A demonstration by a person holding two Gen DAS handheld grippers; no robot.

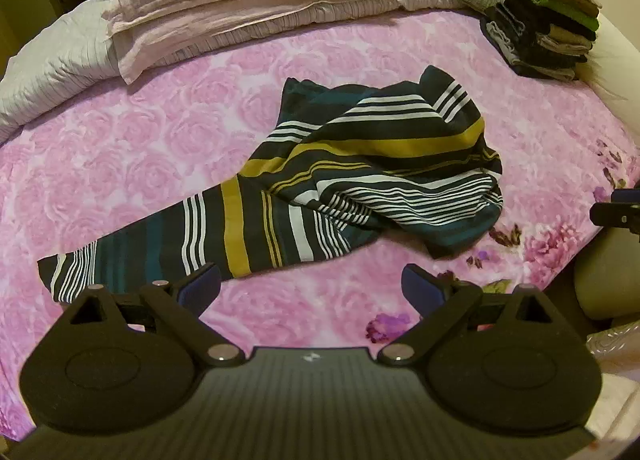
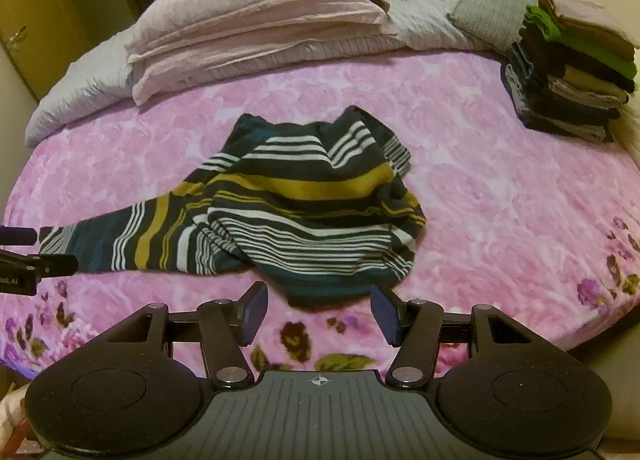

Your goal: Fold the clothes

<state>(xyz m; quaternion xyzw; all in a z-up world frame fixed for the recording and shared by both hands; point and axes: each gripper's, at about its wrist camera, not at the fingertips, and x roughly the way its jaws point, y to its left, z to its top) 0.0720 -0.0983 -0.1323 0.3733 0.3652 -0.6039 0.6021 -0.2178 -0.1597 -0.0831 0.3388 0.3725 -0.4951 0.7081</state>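
Meanwhile, both grippers — left gripper (image 1: 311,287), right gripper (image 2: 319,311) — gape above striped garment (image 1: 360,176) (crumpled).

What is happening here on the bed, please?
A person is folding clothes with a two-finger gripper in each hand. A striped garment lies crumpled on the pink floral blanket, one sleeve stretched out to the side. Neither gripper holds it yet: the left gripper is open near the sleeve, and the right gripper is open just before the garment's near edge. A stack of folded clothes sits at the far corner of the bed, beside the pillows.
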